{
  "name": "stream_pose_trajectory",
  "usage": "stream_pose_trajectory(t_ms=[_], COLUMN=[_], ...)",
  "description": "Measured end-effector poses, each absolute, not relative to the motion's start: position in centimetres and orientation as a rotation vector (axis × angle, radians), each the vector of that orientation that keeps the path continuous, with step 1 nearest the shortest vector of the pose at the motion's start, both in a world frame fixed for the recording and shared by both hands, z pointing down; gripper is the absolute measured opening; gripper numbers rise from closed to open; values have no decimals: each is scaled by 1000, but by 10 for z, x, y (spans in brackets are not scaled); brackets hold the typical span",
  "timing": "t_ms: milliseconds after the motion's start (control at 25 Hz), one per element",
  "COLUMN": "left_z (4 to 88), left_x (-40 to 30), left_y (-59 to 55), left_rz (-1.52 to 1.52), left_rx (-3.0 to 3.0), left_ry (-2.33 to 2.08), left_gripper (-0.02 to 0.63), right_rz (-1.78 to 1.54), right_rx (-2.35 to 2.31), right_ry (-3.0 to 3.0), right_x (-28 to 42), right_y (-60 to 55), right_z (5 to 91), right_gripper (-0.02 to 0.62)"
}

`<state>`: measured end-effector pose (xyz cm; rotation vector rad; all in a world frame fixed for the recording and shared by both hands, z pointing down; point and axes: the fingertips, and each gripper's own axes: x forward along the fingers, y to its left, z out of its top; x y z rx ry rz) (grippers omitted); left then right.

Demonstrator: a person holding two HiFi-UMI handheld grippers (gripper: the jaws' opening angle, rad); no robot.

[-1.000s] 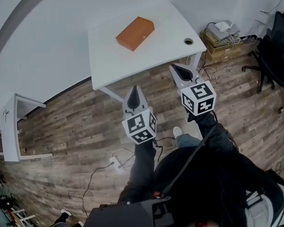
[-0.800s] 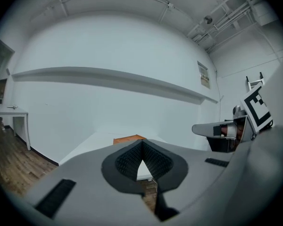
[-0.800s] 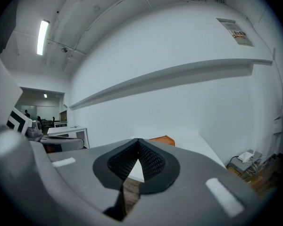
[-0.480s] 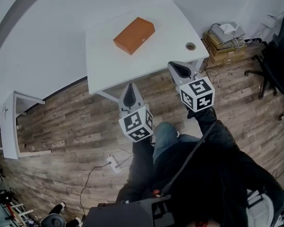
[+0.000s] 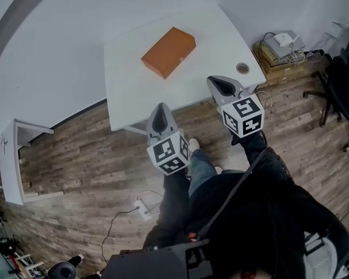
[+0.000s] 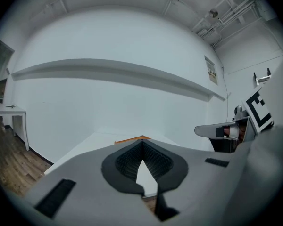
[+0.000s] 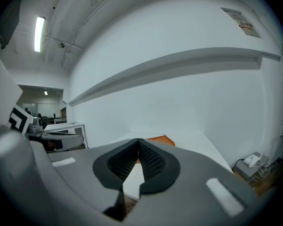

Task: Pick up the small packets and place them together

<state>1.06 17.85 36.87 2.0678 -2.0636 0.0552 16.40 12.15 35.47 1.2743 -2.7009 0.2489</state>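
**Asker:** What are your grippers doing?

**Me:** Both are clenched on nothing. The ribbed pads of my left gripper (image 6: pixel 142 147) meet tip to tip with only air behind them. My right gripper (image 7: pixel 138 145) is squeezed together the same way, also empty.

**Asker:** And beyond them?

**Me:** Both hang at the near edge of the white table (image 5: pixel 134 89). The left one is mostly over the wood floor (image 5: pixel 75 156). The right one is near the cable hole (image 5: pixel 242 68) at the table's corner.

**Asker:** Where are the small packets?

**Me:** I see none lying loose. The only thing on the table is a flat orange box (image 5: pixel 168 52), towards the far side and well apart from both grippers.

**Asker:** How would it handle?

**Me:** I'd guess it is light, with stiff sides and smooth faces that could slip. I'd open wide and take it across its narrow width near the middle, so it doesn't swing or tip. If packets come out of it, I'd expect them to be thin and floppy. Those I'd pinch at an edge, gently, but that is only a guess.

**Asker:** What about containers?

**Me:** The orange box looks closed, and I cannot tell what is inside. On the floor to the right of the table stands what looks like a cardboard box (image 5: pixel 266 60). It has a white device and a tangle of cables on top.
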Motion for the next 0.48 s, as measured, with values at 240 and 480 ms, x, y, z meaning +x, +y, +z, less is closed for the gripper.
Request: stream_pose_trajectory(t_ms=[240,480], left_z=[372,387], left_x=[-15,-34], left_y=[113,56], left_rz=[69,102], left_rx=[2080,2095], left_ry=[-2022,-1964], left_gripper=[-3,-3], right_rz=[274,302], right_rx=[1271,1300], right_ry=[-2676,-2623], right_x=[137,119], right_y=[61,10], right_z=[360,377], right_gripper=[-6,-6])
